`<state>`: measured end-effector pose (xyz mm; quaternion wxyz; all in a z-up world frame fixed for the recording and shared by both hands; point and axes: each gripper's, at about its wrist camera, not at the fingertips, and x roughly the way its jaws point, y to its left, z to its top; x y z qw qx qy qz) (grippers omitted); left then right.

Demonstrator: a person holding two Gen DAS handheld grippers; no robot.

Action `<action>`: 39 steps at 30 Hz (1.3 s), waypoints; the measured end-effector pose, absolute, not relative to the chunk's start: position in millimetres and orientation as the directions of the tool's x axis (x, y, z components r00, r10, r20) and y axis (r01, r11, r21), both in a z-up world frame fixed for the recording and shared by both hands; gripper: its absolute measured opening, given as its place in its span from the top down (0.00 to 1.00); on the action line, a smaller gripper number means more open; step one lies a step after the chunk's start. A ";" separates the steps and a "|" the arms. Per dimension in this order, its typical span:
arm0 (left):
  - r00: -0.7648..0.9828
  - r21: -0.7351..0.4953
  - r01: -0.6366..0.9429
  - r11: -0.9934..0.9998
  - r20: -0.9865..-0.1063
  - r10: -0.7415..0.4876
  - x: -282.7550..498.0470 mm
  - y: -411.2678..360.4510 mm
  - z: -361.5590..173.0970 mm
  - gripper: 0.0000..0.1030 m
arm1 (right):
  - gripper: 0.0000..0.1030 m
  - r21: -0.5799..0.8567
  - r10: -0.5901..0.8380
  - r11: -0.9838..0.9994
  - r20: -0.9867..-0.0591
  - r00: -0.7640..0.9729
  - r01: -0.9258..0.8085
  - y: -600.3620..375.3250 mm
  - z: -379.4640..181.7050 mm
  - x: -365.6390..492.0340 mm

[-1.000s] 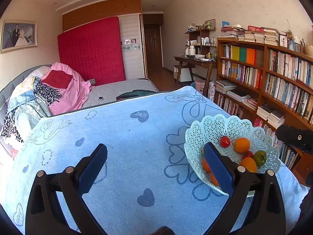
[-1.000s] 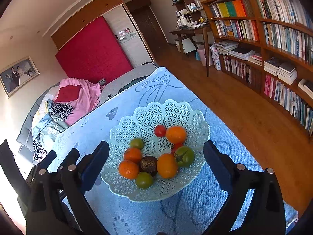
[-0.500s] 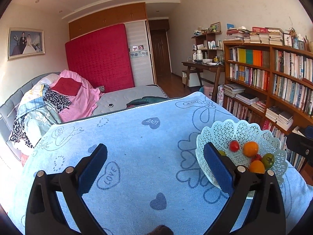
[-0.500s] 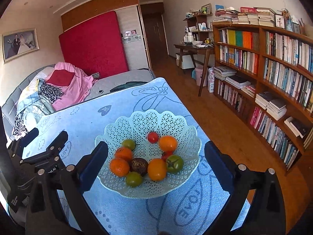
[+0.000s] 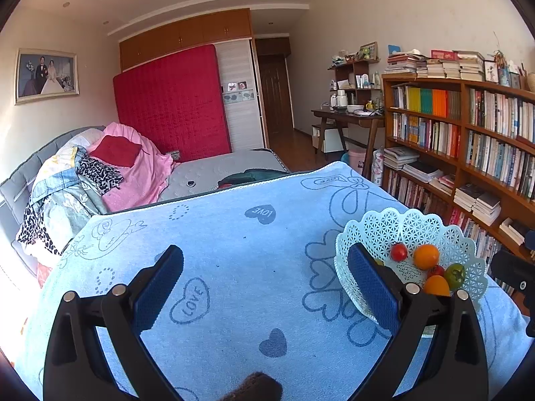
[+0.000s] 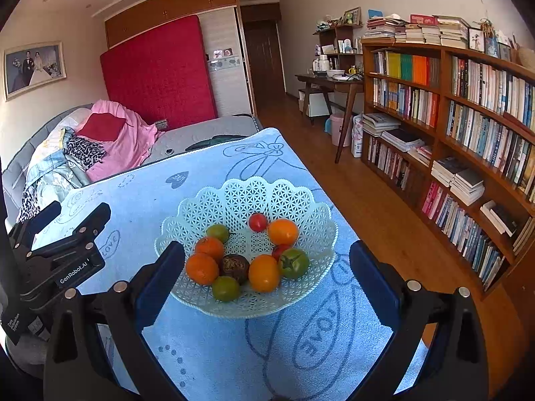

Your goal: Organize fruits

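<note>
Item 1. Our left gripper: jaws spread wide, blue pads facing each other, nothing between them. It hangs above the blue towel, with the fruit basket off to its right.

Item 2. Our right gripper: jaws likewise wide apart and empty, held above the near rim of the basket, which sits framed between the two fingers. In this view we also see the left gripper's black body at the left edge, above the towel and apart from the basket.

Item 3. Basket: pale mint lattice plastic with a scalloped rim, standing on the towel near its right-hand edge.

Item 4. Contents of the basket, all inside it:
- one small red tomato at the back;
- one orange fruit just beside it to the right;
- one green tomato at the back left;
- two orange fruits, and, on the left, touching;
- one dark brown wrinkled fruit in the middle;
- one green tomato at the front;
- one orange fruit at the front right;
- one green tomato with stem on the right;
- one red fruit, mostly hidden behind the last two.

Item 5. Surroundings: bookshelf along the right wall, wooden floor below it, bed with heaped clothes beyond the towel.
</note>
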<state>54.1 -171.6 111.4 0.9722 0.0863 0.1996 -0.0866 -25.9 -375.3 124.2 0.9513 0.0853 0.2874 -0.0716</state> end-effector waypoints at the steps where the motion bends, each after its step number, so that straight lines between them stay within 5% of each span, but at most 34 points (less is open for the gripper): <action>1: 0.905 0.133 0.205 0.970 -0.403 -0.136 53.6 -172.1 111.5 0.05 | 0.03 0.115 -0.091 0.976 -0.560 0.823 0.186 -374.2 123.9 -26.2; 39: 0.886 0.173 0.238 0.956 -0.441 -0.141 56.4 -183.1 100.0 0.05 | 0.03 0.044 -0.054 0.994 -0.627 0.777 0.105 -350.0 100.7 -10.7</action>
